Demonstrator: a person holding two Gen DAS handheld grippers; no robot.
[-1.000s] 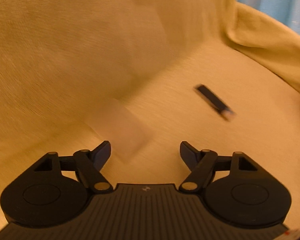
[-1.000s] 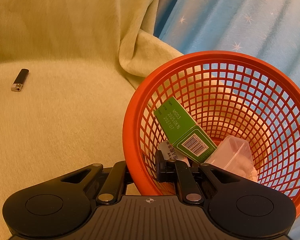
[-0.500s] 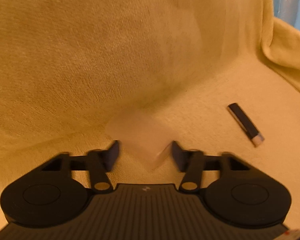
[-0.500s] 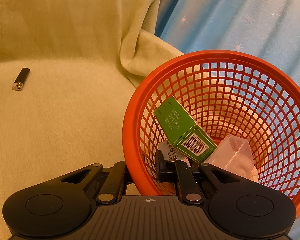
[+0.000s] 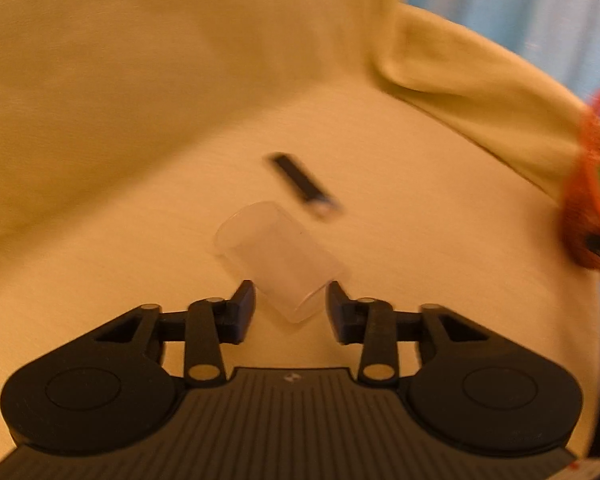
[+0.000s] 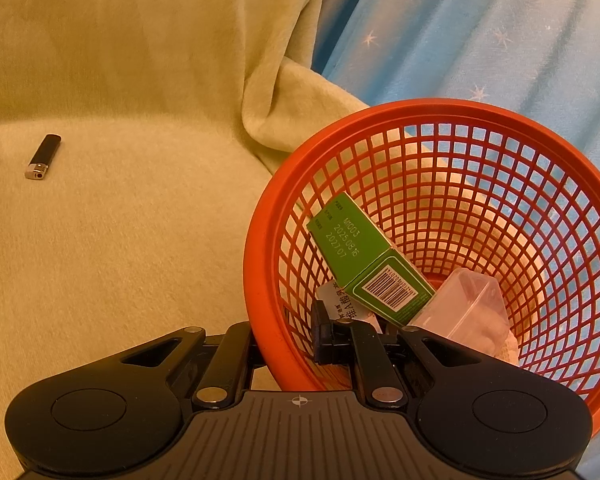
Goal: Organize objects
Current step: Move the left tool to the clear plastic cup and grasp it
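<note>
The left gripper (image 5: 291,306) now has a clear plastic cup (image 5: 278,258) lying on its side with its near end between the fingers; half a second ago the jaws were tighter about it, and they have just been opening, so they stand half-wide with a gap on each side and nothing gripped. The view has also swung, so the black lighter (image 5: 303,182) now sits just beyond the cup and the basket shows at the right edge. That suggests the grasp is being reset, with the cup not yet lifted off the yellow blanket (image 5: 140,80), a soft, fuzzy cloth. The cup is smooth and see-through; the lighter is slim with a metal cap. Further right, the right gripper (image 6: 284,340) is unmoved, its jaws clamped on the wall of the orange mesh basket (image 6: 500,120), which holds a green box (image 6: 364,256) and a clear container (image 6: 464,308).
</note>
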